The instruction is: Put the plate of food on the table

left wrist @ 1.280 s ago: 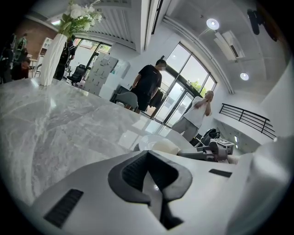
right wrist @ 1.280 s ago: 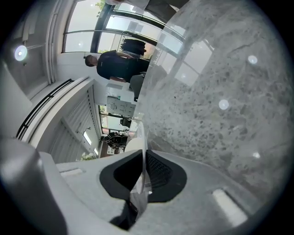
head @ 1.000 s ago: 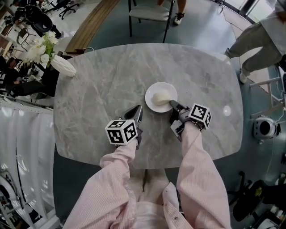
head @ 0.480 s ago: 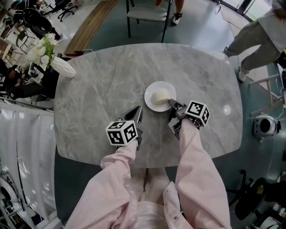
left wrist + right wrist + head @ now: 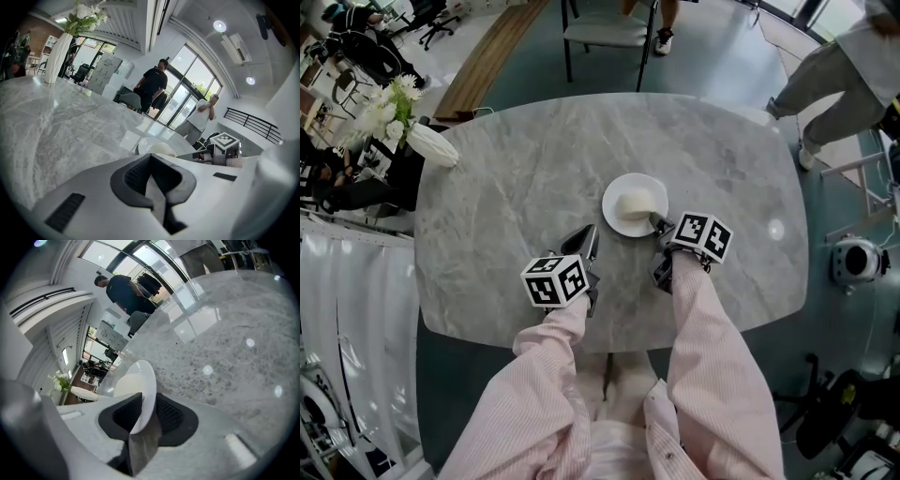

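The big grey marble table (image 5: 516,187) is taking up most of the room here, and the person in the pink striped sleeves (image 5: 712,366) is leaning over its near edge with a tool in each hand. A chair (image 5: 605,26) is standing at the far side, and someone in light trousers (image 5: 839,70) is standing off to the right, well clear of the table. A white vase (image 5: 431,142) is sitting at the far left corner with pale flowers (image 5: 389,103) spilling out past the edge.

The white plate (image 5: 614,214) is lying flat on the marble, a little right of the middle, with a pale lump of food (image 5: 636,202) resting on it. The right gripper (image 5: 658,223) is reaching in at the plate's near right rim. Along its jaws, the rim (image 5: 145,380) is standing between the two dark ribbed pads, the food (image 5: 124,385) lying just beyond, and the jaws are spreading, letting the plate go rather than squeezing it.

The left gripper (image 5: 584,241) is resting just left of the plate, apart from it, its tip pointing toward the far side. Its own view shows the pads (image 5: 136,176) clenched together with nothing between them, and the plate (image 5: 143,145) lying just ahead.
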Available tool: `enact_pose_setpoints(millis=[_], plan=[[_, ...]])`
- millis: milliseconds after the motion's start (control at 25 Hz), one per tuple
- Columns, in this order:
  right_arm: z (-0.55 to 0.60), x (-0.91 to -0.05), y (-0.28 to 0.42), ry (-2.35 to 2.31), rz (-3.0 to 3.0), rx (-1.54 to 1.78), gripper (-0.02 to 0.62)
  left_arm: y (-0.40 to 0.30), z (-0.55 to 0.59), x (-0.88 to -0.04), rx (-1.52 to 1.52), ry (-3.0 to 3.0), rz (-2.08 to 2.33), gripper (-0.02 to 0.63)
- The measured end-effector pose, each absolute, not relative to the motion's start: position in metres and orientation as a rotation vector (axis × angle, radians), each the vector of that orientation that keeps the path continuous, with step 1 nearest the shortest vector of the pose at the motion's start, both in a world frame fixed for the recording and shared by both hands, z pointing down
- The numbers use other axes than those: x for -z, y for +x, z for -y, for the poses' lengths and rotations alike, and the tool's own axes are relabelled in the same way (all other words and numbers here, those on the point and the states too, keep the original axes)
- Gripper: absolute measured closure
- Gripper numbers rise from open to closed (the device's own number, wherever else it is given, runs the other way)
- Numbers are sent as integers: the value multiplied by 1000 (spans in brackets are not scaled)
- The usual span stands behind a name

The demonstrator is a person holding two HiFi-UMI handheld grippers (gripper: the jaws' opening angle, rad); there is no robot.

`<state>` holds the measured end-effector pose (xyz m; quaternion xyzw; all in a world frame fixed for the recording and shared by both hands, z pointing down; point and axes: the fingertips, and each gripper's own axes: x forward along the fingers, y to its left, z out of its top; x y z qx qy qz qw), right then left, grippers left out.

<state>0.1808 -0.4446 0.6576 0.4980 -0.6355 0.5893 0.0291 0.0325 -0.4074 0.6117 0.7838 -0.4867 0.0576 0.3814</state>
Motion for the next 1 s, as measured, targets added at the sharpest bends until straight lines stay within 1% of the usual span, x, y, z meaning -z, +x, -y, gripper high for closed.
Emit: enact_pose_setpoints(millis=[120,280,480,680,880,1000], plan=[[443,-656,182,1549,1958,-1781,488,33,407,-610,-142,2000,1241,614],[441,-654,183,1560,1957,-1775,481,35,406,-608,-138,2003,1236,614],[441,-653,181,1586,1955,-1740,446,33,405,-605,-129,2006,1239,614],[436,-649,188,1624,1945,-1718,443,31,400,-601,-120,2007,1241,614],[431,-626,181,1572,2055,-1703,445,28,393,-588,-96,2021,1240,614],[424,-610,174,1503,2148,-1662,470,28,389,-577,-83,2040,1235,614]])
